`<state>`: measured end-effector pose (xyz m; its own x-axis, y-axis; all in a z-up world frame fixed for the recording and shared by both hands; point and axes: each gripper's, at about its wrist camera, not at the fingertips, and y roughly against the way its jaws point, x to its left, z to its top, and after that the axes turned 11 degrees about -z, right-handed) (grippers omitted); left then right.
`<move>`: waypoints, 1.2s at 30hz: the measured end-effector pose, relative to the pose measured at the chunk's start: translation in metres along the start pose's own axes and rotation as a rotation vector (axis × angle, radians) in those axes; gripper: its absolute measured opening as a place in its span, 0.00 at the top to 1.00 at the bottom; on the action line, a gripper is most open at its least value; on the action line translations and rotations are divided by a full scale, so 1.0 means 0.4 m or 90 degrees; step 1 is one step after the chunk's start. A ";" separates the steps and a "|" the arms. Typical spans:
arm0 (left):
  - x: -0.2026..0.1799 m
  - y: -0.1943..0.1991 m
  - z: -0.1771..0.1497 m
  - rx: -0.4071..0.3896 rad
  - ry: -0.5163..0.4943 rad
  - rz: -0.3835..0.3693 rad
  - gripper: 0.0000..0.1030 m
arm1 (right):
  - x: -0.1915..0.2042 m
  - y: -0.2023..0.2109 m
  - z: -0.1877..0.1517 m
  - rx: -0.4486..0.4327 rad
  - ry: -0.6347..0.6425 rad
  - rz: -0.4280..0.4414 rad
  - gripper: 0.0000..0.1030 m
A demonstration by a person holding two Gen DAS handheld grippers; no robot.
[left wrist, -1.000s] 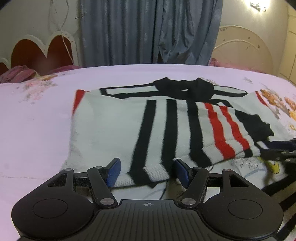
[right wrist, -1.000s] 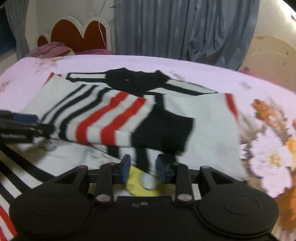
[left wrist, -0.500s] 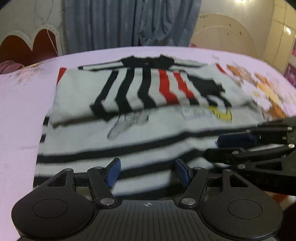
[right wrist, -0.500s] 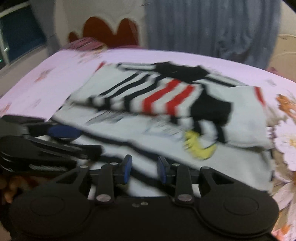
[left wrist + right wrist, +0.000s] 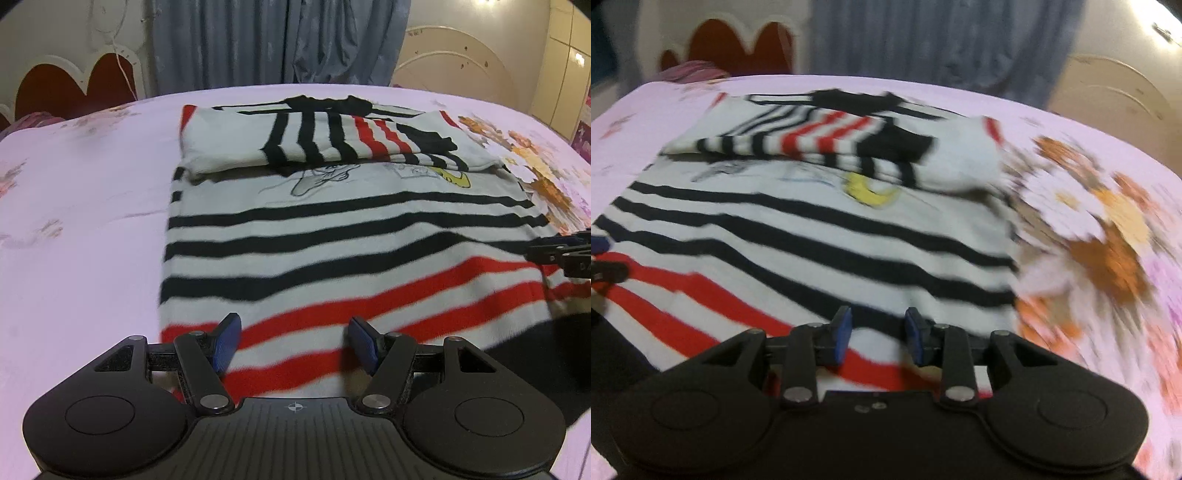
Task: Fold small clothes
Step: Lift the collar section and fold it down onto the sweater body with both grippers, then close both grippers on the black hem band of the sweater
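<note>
L gripper [image 5: 291, 341] jaws wide, R gripper [image 5: 875, 332] jaws part-open, both empty over near hem of striped sweater [image 5: 351, 236]. Sweater lies flat on pink floral bedsheet [image 5: 81, 206], sleeves [image 5: 332, 144] folded across chest w/ collar farthest. Beyond: red headboard [image 5: 77, 85] at far left, blue curtain [image 5: 280, 40] behind bed.

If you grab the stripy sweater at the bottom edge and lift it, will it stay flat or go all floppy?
Probably floppy: the sweater is soft knit, and its sleeves already lie folded over without springing back. It likely sags between the left gripper and right gripper, and looks light.
</note>
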<state>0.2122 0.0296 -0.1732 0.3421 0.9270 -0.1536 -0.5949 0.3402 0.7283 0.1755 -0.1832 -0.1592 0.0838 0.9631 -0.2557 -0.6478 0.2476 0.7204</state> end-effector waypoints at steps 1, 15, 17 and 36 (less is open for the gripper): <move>-0.002 0.009 -0.004 -0.002 0.002 0.003 0.38 | 0.007 0.014 -0.003 0.001 -0.001 -0.005 0.71; -0.069 0.055 -0.069 -0.003 0.024 -0.032 0.38 | 0.162 0.142 -0.087 0.000 0.020 0.064 0.70; -0.062 0.067 -0.082 -0.004 0.021 -0.028 0.38 | 0.137 0.147 -0.112 0.002 0.009 0.047 0.70; 0.008 0.198 -0.153 -0.039 0.089 0.001 0.38 | -0.001 0.224 -0.207 0.008 -0.078 -0.039 0.59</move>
<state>0.1217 0.0693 -0.1568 0.2391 0.9389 -0.2475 -0.6399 0.3441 0.6872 0.0545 -0.1702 -0.1480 0.2153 0.9517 -0.2187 -0.6293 0.3065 0.7141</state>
